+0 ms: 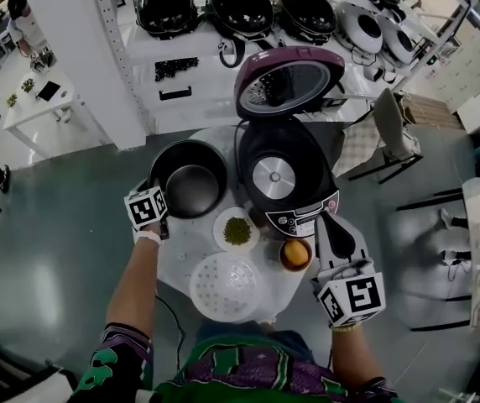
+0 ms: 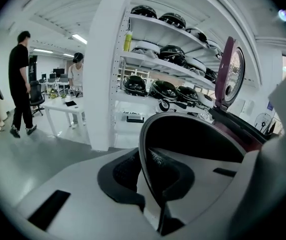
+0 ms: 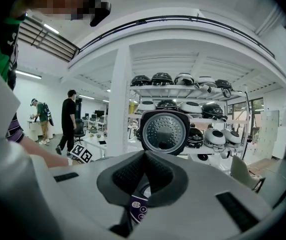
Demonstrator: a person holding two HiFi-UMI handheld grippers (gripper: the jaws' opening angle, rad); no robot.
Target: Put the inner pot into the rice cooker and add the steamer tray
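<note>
Left gripper (image 2: 148, 175) is clamped on the pot (image 1: 188, 180) rim at its 8 o'clock. The head view hides the tips under the marker cube (image 1: 146, 207), and the left gripper view cuts off the pot's base. Pot stands upright, mouth up, on the table (image 1: 181, 250) at the cooker's (image 1: 284, 179) 9 o'clock. Right gripper (image 3: 143, 181) is closed and empty, by the cooker's front at 5 o'clock.

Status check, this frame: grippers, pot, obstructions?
Left hand-held gripper shut on inner pot rim; pot on table beside open rice cooker. Right hand-held gripper shut, empty, by cooker front. Steamer tray on table. Nothing blocking cooker.
</note>
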